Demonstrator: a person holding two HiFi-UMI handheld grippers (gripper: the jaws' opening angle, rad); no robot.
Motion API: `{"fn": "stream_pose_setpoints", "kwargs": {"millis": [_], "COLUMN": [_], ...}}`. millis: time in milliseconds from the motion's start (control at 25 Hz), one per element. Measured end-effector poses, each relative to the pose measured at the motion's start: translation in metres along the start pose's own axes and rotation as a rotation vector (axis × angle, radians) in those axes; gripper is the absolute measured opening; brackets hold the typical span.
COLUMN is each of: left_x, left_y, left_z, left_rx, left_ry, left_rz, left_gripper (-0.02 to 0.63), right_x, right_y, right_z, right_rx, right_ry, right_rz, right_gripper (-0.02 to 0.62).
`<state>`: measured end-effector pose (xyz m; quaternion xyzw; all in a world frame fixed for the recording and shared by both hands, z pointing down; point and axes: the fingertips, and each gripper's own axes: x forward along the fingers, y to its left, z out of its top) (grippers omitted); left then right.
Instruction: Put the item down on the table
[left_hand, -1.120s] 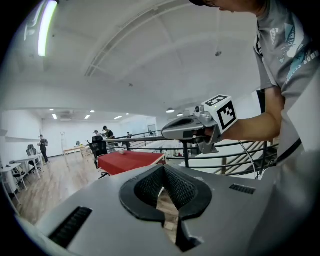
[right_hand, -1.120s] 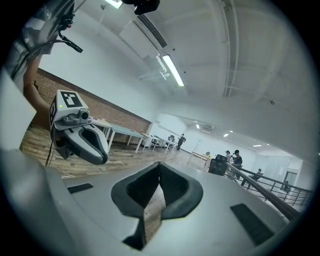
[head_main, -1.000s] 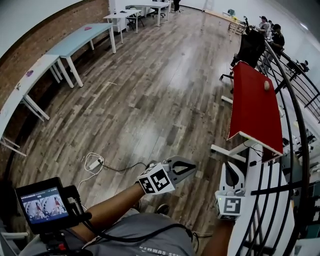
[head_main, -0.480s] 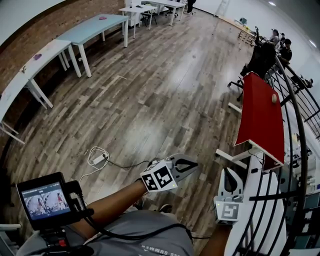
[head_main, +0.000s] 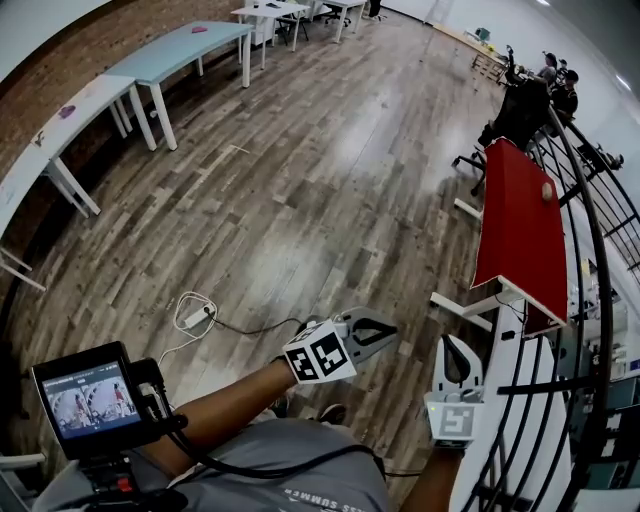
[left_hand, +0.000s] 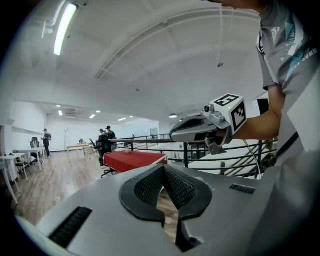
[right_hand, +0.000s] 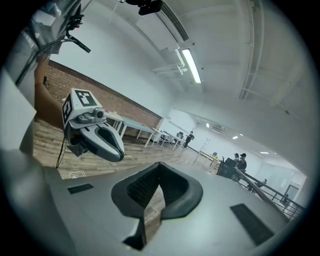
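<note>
Cannot see any item held; only spot a small round thing (head_main: 547, 190) lying on the red counter (head_main: 520, 240), well apart from both grippers, perhaps the item already down. Risk, as judged: going through a put-down with nothing held, or clipping the railing (head_main: 603, 290) near the right gripper (head_main: 452, 347). Left gripper (head_main: 386, 333) and right alike: fingers (left_hand: 148, 187) closed together, gripping nothing, touching nothing.

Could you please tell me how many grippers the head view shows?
2: the left gripper over the floor, bottom centre; the right gripper by the railing, bottom right. None seems hidden.
</note>
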<state>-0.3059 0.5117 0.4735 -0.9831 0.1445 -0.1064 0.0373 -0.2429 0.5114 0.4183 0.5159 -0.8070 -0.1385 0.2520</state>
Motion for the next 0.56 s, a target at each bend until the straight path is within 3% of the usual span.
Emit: {"fn": "stream_pose_setpoints", "kwargs": {"millis": [120, 360, 560], "left_x": [0.002, 0.002, 0.002], "left_y": [-0.001, 0.0, 0.004], "left_z": [0.002, 0.002, 0.003], "left_rx": [-0.003, -0.012, -0.018], "left_ry": [-0.007, -0.006, -0.008], "left_rz": [-0.005, 0.0, 0.005], "left_gripper": [-0.005, -0.005, -0.005], "right_x": [0.002, 0.003, 0.008], "right_y": [-0.001, -0.004, -0.005], "right_z": [0.012, -0.004, 0.01], "right_rx": [0.003, -0.087, -0.026], "right_ry": [-0.013, 0.032, 0.009], "right_rz": [-0.007, 0.001, -0.004], "right_gripper": [0.003, 0.003, 0.003]}}
